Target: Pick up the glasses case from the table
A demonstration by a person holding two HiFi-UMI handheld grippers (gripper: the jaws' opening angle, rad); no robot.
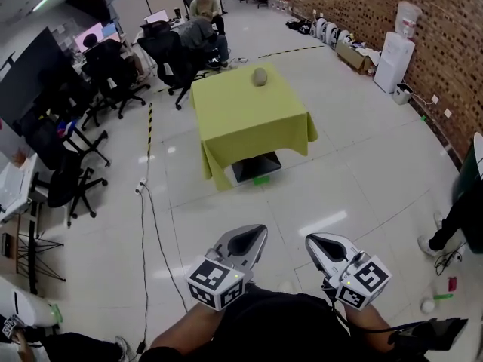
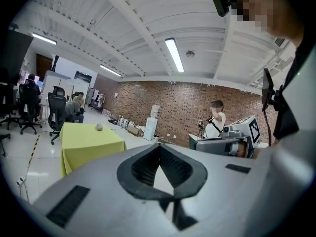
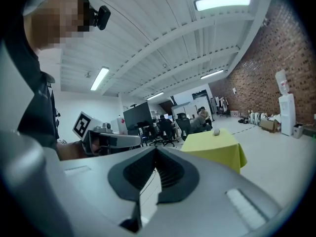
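Observation:
The glasses case, a small grey-beige oval, lies near the far edge of a table draped in a yellow-green cloth. It is far ahead of both grippers. My left gripper and right gripper are held side by side close to the person's body, over bare floor, each shut with nothing between its tips. The left gripper view shows its closed tips, with the case tiny on the table. In the right gripper view the tips meet too, and the case sits on the cloth.
Office chairs and desks with seated people stand at the left and back. A brick wall with a water dispenser and boxes runs along the right. A cable trails over the floor. Someone's leg shows at the right edge.

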